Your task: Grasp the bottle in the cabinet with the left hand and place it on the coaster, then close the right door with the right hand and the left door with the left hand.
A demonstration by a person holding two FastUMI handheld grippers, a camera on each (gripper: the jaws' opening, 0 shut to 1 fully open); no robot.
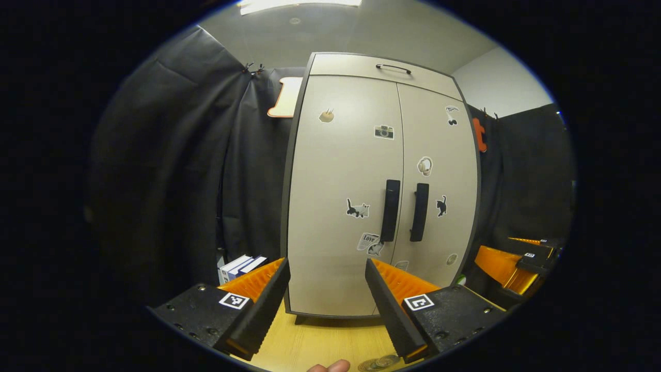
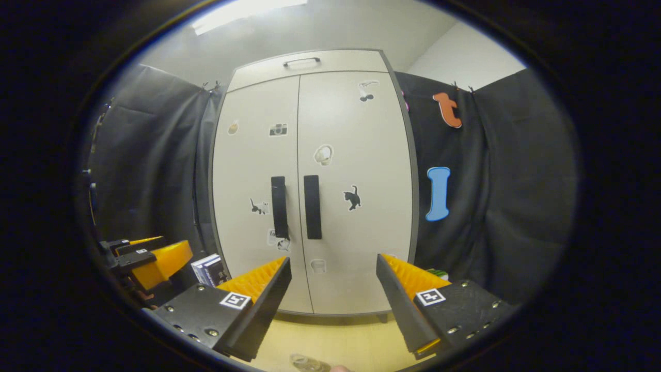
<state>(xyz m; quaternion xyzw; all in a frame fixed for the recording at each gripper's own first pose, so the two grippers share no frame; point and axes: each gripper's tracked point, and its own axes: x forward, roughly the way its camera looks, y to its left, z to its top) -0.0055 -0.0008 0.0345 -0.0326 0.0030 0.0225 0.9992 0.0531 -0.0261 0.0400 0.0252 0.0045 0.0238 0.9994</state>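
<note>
Standing shut on the wooden table, the cabinet faces both grippers, its left door and right door closed flush, so the bottle, if it is inside as the task says, is hidden behind them. Its make and fill cannot be told, so I would treat it as possibly smooth and slippery, maybe glass, and take it around the middle of the body, squarely between the pads, keeping it upright.

Two dark vertical handles sit side by side at the door seam: the left handle and the right handle. They look stiff and narrow, easy to pinch from the sides, and the doors would have to be pulled open first.

The left gripper hangs in front of the left door with its jaws spread wide and nothing between them. The right gripper faces the right door the same way, wide apart and empty. Each also shows off to the side in the other's view.

A small round thing lies on the table at the near edge, perhaps the coaster; too little shows to be sure.
</note>
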